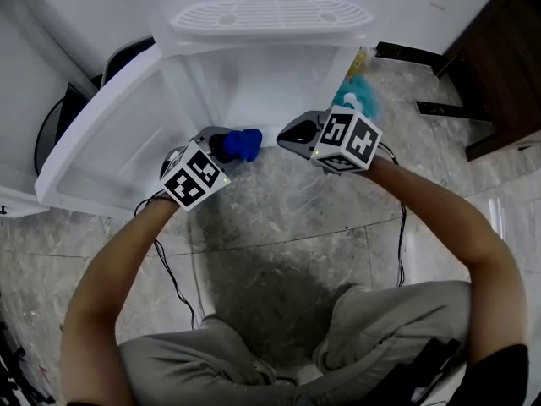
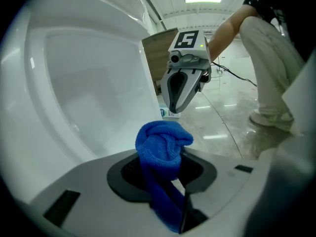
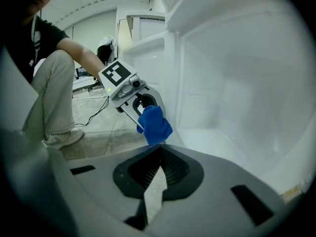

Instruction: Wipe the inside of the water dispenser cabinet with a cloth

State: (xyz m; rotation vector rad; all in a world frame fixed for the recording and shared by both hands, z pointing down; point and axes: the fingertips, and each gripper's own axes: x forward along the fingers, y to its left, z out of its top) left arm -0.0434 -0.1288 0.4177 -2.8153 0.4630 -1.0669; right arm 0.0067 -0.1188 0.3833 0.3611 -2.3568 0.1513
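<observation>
The water dispenser's white cabinet [image 1: 262,91] stands open in front of me, its door [image 1: 101,134] swung out to the left. My left gripper [image 1: 239,146] is shut on a bunched blue cloth [image 1: 245,142] just before the cabinet's opening. In the left gripper view the cloth [image 2: 163,149] bulges up between the jaws. The right gripper view has the same cloth [image 3: 155,125] beside the cabinet's floor. To the cloth's right, my right gripper [image 1: 285,135] is shut with nothing in it; its closed jaws [image 3: 157,174] point at the cabinet's lower edge.
A white drip grille [image 1: 270,13] tops the dispenser. A teal fluffy thing [image 1: 359,98] lies on the floor right of the cabinet, and dark wooden furniture [image 1: 499,57] stands at the far right. Cables [image 1: 169,269] trail over the grey tile floor by the person's knees.
</observation>
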